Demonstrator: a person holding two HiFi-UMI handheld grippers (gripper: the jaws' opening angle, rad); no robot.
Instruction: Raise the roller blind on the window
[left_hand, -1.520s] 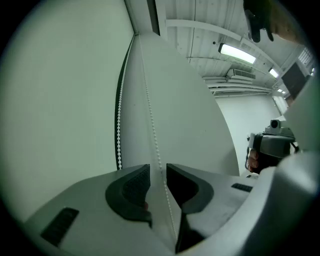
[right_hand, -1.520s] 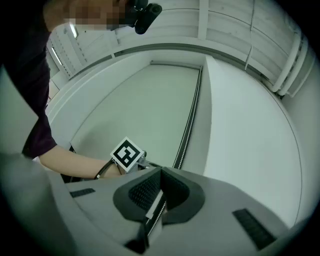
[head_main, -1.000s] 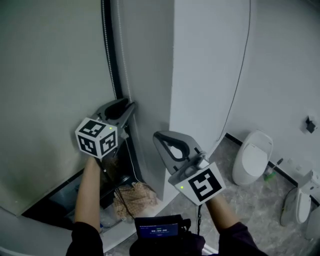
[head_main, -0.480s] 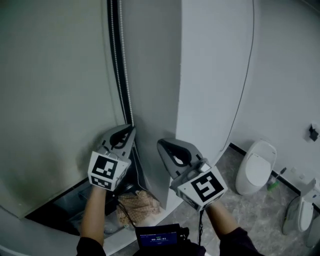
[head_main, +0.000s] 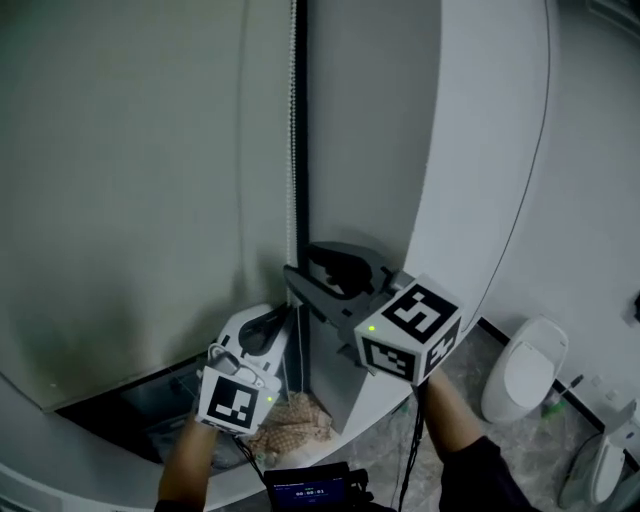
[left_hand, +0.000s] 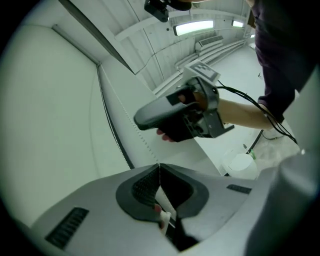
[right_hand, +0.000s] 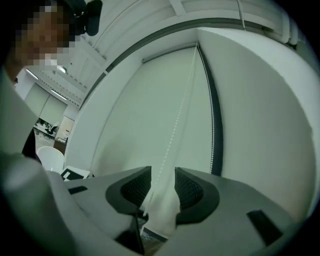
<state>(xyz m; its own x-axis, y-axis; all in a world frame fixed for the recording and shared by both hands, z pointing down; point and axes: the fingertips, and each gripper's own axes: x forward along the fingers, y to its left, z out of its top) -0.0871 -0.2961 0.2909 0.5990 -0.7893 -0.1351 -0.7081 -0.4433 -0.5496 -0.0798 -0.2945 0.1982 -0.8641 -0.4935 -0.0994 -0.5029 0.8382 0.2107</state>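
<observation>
Blind (head_main: 130, 200) covers the window, left; chain (head_main: 292, 150) hangs beside it. Left gripper (left_hand: 159, 165) pinches the chain low. Right gripper (right_hand: 162, 175) jaws are opening around it, higher. Likely next: right regrips and pulls.

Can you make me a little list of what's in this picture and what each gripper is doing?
blind: covers the window
chain: hangs along the blind's right edge
left gripper: the lower one, shut on the chain
right gripper: the higher one, jaws opening, chain between them but not pinched
toilet: on the floor at the right
</observation>
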